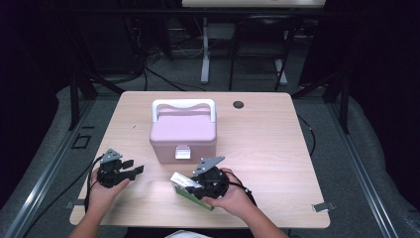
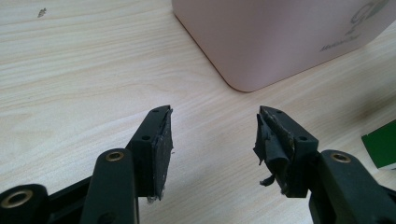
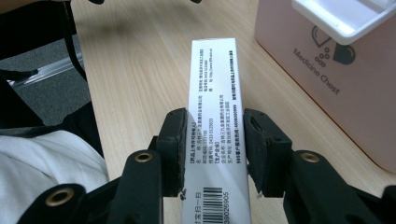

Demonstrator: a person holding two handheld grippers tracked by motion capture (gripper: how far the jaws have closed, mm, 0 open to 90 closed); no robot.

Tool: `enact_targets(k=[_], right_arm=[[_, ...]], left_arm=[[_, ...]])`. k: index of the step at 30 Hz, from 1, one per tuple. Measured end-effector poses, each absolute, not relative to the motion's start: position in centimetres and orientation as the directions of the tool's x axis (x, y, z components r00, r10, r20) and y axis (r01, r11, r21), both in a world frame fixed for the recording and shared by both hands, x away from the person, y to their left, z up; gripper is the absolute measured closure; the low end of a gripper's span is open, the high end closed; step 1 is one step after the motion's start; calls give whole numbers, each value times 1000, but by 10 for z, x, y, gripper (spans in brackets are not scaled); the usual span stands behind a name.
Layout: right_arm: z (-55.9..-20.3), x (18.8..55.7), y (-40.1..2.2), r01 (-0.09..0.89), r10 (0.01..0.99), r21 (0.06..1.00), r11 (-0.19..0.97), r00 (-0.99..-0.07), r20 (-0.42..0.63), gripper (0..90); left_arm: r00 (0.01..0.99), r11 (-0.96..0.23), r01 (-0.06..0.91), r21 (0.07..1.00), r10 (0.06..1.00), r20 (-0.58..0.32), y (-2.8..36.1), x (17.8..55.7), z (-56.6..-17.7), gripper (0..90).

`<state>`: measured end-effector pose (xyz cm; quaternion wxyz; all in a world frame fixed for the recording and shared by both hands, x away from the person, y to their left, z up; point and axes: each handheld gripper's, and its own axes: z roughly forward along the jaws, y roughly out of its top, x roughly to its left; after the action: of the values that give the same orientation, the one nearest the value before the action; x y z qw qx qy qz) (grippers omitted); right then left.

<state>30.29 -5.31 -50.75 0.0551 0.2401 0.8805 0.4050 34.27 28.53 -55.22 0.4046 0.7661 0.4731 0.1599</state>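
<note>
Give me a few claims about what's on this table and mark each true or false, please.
1. The pink medicine chest has its lid closed. True.
2. The right gripper holds nothing. False: its jaws clamp a green and white box.
3. The left gripper is open. True.
4. The left gripper touches the chest. False: it is apart from it, over bare table.
5. The chest's handle is black. False: it is white.

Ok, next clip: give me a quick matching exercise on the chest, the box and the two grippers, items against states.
Items:
1. pink medicine chest
2. green-and-white box
3. left gripper
4. right gripper

States:
A. jaws apart, nothing between them
B. lid down, white handle up
C. clamped between two jaws
D. shut on a carton

Pairs: 1-B, 2-C, 3-A, 4-D
</note>
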Motion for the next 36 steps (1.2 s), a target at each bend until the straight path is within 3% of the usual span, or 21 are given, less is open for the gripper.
enact_targets(k=[17, 36], right_arm=[[-504, 308, -66, 375, 489, 728, 574, -870, 63, 621], [-495, 333, -143, 505, 670, 731, 460, -737, 87, 622]], left_arm=[[507, -236, 595, 768, 852, -131, 285, 344, -552, 456], [515, -228, 587, 777, 845, -141, 279, 353, -551, 456]])
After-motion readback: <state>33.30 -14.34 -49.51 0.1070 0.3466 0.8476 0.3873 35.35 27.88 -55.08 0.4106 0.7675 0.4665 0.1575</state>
